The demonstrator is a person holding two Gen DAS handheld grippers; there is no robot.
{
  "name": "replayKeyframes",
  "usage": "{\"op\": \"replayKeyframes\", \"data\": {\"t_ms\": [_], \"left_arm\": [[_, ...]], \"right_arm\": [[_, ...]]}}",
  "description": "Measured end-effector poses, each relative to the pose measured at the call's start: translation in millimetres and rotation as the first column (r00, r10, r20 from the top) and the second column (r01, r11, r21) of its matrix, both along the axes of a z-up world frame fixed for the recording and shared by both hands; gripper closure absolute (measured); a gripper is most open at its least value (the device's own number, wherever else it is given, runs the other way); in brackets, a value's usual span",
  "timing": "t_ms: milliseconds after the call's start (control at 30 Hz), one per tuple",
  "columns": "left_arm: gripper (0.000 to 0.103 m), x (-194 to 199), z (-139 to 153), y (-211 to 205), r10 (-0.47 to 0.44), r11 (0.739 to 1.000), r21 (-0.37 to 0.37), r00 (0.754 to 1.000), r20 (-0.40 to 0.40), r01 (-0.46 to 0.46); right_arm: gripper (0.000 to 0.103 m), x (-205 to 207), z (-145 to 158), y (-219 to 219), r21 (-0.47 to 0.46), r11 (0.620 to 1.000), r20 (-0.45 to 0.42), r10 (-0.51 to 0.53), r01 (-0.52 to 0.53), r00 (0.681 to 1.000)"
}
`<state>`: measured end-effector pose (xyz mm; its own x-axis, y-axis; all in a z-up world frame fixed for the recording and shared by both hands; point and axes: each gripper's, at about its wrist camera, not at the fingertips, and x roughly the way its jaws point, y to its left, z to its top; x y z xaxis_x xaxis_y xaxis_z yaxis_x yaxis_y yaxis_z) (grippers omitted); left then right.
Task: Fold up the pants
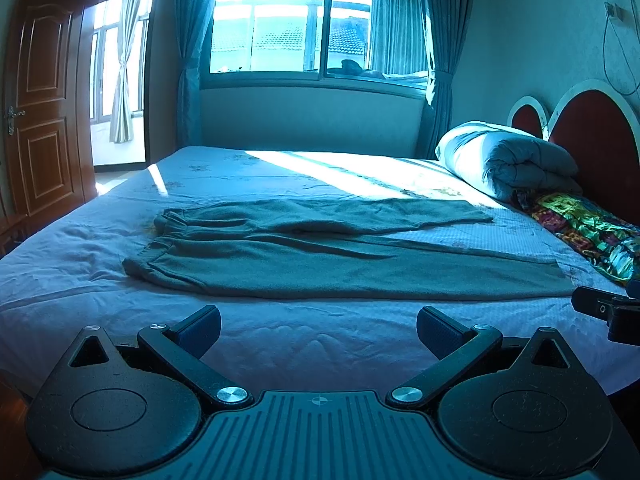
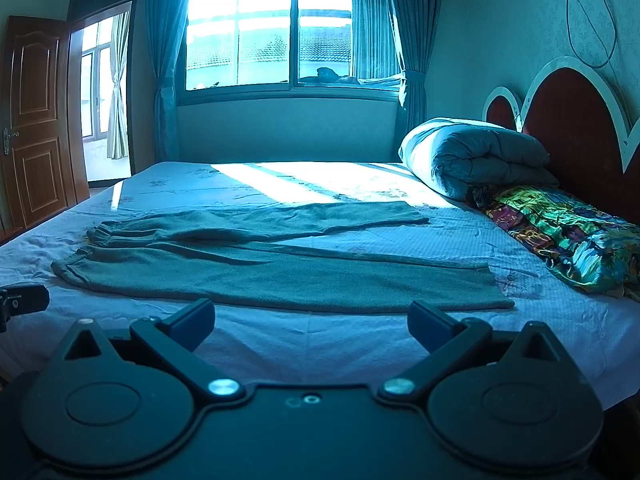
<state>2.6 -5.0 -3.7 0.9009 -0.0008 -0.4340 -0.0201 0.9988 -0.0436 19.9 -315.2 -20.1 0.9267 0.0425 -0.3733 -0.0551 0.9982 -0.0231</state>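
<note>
- Pants [image 1: 340,256] lie flat, unfolded, across the bed [image 1: 280,340]; waistband left, legs pointing right toward the headboard [image 1: 592,140].
- Left gripper [image 1: 319,330]: jaws spread, holding nothing, above bare sheet near the pants' closest edge.
- Right gripper [image 2: 311,322]: jaws spread, empty, likewise short of the pants.
- Rolled quilt [image 2: 468,156] and patterned blanket [image 2: 568,236] at the headboard end.

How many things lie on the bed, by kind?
Pants: 1
Rolled quilt: 1
Patterned cloth: 1
Total: 3
Both hand-held grippers, left and right, are open over the bed, holding nothing.
</note>
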Motion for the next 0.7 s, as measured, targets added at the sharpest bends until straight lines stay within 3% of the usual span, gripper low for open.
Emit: {"op": "replayKeyframes", "data": {"t_ms": [700], "left_arm": [[0.000,1.6,0.3,-0.5,-0.004,1.000,0.000,1.000,-0.003,0.004]], "right_arm": [[0.006,1.9,-1.1,2.0,-0.004,1.000,-0.002,-0.003,0.003,1.000]]}}
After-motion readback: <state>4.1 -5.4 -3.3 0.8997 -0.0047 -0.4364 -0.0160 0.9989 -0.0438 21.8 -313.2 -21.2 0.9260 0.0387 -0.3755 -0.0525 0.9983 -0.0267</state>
